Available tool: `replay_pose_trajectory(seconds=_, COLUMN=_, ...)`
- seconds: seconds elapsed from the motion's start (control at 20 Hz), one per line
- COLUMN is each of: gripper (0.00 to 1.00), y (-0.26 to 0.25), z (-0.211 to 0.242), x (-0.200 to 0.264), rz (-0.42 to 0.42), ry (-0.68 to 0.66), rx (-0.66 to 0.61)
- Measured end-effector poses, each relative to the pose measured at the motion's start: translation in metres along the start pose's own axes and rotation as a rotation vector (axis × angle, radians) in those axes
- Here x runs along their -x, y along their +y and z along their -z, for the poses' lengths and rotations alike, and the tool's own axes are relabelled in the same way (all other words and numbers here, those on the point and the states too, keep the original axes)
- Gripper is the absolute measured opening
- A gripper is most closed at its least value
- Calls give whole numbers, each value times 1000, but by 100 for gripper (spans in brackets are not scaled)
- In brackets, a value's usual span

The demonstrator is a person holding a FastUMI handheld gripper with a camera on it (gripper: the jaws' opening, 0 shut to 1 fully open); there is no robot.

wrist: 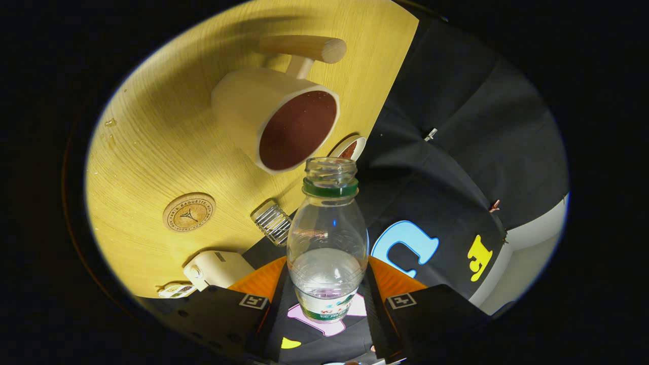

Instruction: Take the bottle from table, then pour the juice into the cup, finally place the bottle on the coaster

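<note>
My gripper (pixel 327 291) is shut on a clear plastic bottle (pixel 328 238) with a green neck ring and no cap; both fingers press on its lower body. Clear liquid fills the bottle's lower part. The view is rolled, so the wooden table (pixel 152 142) looks steeply tilted. A cream cup (pixel 276 119) with a wooden handle stands on the table just beyond the bottle's mouth, its dark reddish inside showing. The round cork coaster (pixel 188 212) lies on the table beside the cup, ahead of my left finger.
A small white dish (pixel 350 148) sits by the table edge near the bottle's mouth. A ribbed clear glass (pixel 272 221) and a cream box-shaped device (pixel 215 268) stand near the table edge close to my left finger. A few droplets (pixel 110 123) mark the wood.
</note>
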State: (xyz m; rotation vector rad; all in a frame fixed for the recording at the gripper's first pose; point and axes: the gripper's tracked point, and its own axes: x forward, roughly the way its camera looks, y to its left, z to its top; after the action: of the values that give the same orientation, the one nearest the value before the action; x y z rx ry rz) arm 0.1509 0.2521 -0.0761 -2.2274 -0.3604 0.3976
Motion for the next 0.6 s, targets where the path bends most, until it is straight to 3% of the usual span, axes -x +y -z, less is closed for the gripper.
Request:
replay_pose_trajectory(seconds=0.15, gripper=70, y=7, z=3, x=1, rz=-18, ry=26, rx=-57)
replay_pose_trajectory(seconds=0.3, gripper=70, y=16, z=12, x=7, rz=-62, ry=89, rx=-202)
replay_pose_trajectory(seconds=0.4, gripper=70, y=26, z=20, x=17, rz=-109, ry=145, rx=-372)
replay_pose_trajectory(seconds=0.6, gripper=70, y=43, z=33, x=45, rz=-219, ry=298, rx=-893)
